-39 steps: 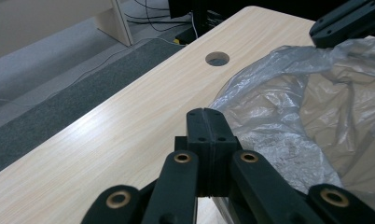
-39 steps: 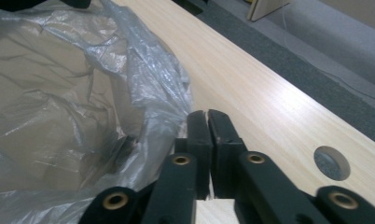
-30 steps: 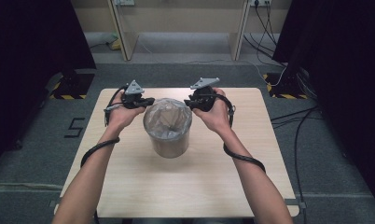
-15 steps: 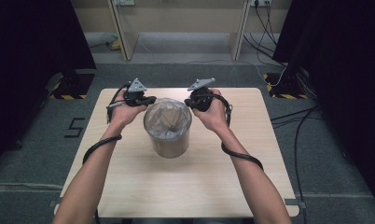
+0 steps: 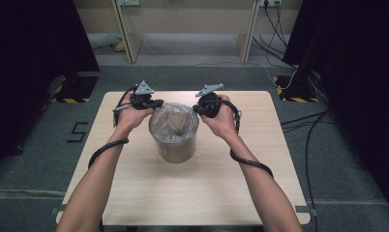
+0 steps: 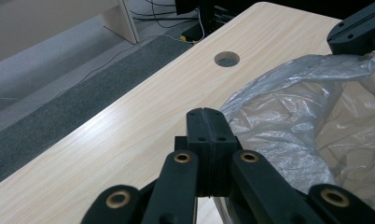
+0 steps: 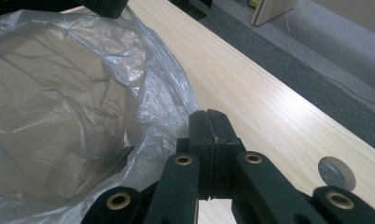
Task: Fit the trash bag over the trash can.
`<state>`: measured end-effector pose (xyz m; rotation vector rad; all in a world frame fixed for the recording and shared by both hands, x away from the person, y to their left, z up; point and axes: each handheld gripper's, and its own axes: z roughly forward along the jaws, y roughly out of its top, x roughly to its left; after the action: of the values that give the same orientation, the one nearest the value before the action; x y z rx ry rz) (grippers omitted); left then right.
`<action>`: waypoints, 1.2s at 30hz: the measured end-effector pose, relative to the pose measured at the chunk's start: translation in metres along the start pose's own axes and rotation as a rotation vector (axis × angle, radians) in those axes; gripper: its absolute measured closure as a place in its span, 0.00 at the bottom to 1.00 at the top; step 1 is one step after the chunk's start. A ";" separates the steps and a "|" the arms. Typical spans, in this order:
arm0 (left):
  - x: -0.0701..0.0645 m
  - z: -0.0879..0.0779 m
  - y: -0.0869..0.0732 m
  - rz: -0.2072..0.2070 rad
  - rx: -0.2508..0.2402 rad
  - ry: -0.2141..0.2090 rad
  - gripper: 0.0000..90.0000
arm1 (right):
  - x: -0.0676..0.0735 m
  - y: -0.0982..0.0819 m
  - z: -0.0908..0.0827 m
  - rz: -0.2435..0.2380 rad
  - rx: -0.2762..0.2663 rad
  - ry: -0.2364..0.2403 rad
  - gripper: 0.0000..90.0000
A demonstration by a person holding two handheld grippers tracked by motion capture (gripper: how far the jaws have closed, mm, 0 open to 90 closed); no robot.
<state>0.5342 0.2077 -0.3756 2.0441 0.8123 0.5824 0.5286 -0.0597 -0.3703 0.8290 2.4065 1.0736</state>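
Right claw just closed, seemingly pinching the bag.

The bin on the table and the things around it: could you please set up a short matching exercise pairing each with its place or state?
Things:
1. plastic liner
2. bin
3. left gripper
4. right gripper

Descriptions:
A. jaws shut at the rim's left side in the high view
B. stands upright near the middle of the table
C. crinkled and translucent, lining the bin
D. jaws shut at the rim's right side in the high view

Pairs: 1-C, 2-B, 3-A, 4-D
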 end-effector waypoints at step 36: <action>0.001 -0.014 0.000 -0.007 -0.057 -0.017 0.75 | -0.004 0.014 -0.016 0.035 -0.058 0.005 0.76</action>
<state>0.5258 0.2154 -0.3679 1.9916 0.7838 0.5775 0.5273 -0.0635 -0.3492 0.8524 2.3609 1.1541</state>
